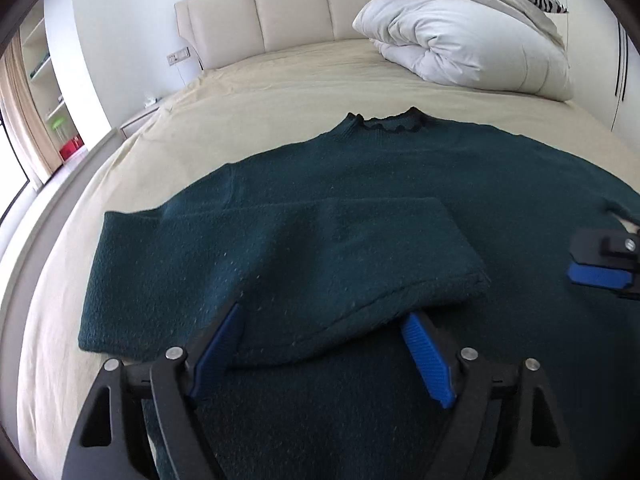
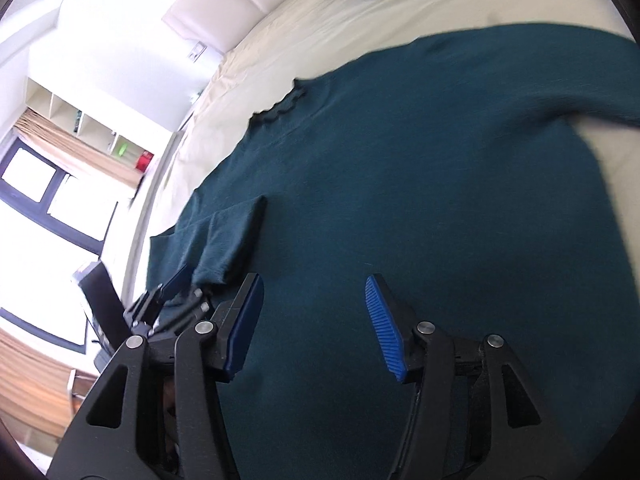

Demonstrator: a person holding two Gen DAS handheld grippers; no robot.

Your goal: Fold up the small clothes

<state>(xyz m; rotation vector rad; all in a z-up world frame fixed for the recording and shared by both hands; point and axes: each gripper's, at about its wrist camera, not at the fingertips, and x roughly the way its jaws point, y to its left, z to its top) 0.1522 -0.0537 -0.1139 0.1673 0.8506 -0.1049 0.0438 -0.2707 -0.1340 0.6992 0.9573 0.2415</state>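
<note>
your left gripper (image 1: 320, 344) and right gripper (image 2: 316, 324) both gape empty over the sweater (image 1: 360, 200); one sleeve (image 1: 340, 256) folded ahead, the rest remains.

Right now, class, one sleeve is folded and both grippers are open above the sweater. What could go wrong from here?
1. The folded left sleeve lies loose on the sweater; the open left gripper at its cuff could drag it open.
2. The right sleeve trails onto the bed, so the right gripper may pinch body fabric instead.
</note>
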